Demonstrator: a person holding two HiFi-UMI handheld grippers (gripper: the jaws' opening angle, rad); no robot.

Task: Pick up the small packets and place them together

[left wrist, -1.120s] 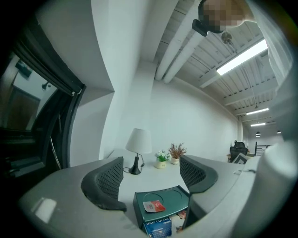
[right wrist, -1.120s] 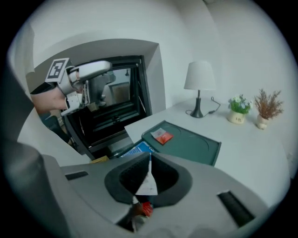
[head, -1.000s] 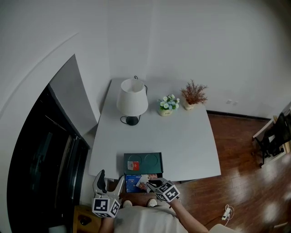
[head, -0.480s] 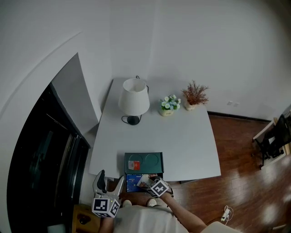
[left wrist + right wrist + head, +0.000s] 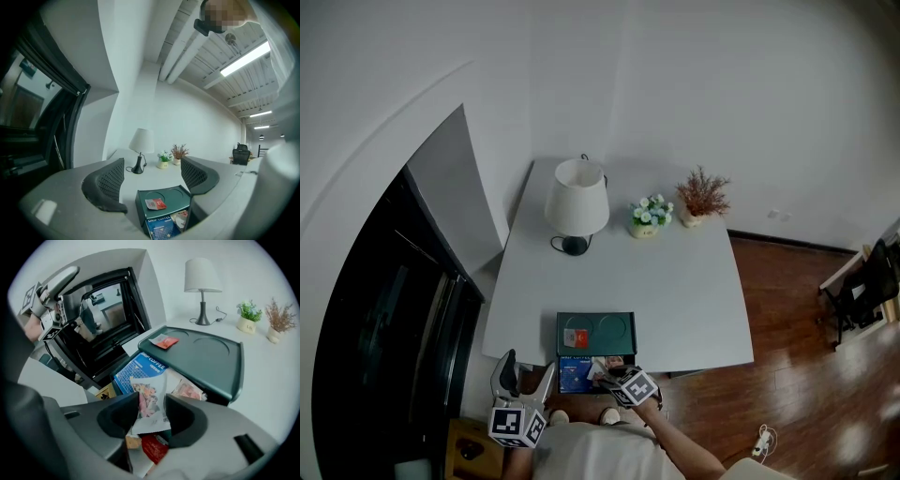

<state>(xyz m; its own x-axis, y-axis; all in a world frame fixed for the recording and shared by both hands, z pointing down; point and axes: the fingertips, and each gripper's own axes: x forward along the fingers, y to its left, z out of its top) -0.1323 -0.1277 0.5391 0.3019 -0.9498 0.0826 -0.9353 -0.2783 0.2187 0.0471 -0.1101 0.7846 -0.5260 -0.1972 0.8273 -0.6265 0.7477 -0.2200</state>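
A dark green tray (image 5: 614,328) sits at the table's near edge, and a small red packet (image 5: 575,338) lies on its left part. Under it an open drawer holds a blue drip coffee box (image 5: 575,374) and several loose packets. My right gripper (image 5: 606,373) points steeply down into that drawer. Its jaws have just been closing, and a white printed packet (image 5: 149,397) stands between them, its edges hidden behind the pads. A pink packet (image 5: 188,391) and a red one (image 5: 154,448) lie close by. My left gripper (image 5: 525,371) is level and open at the left, holding nothing.
On the white table (image 5: 675,291) stand a lamp (image 5: 577,208), a small flower pot (image 5: 647,217) and a dried plant (image 5: 701,197) at the far side. A dark window frame (image 5: 384,328) runs along the left. Wooden floor (image 5: 797,356) lies to the right.
My right gripper has sunk a little into the open drawer and now straddles the white packet. The left gripper has stayed where it was.
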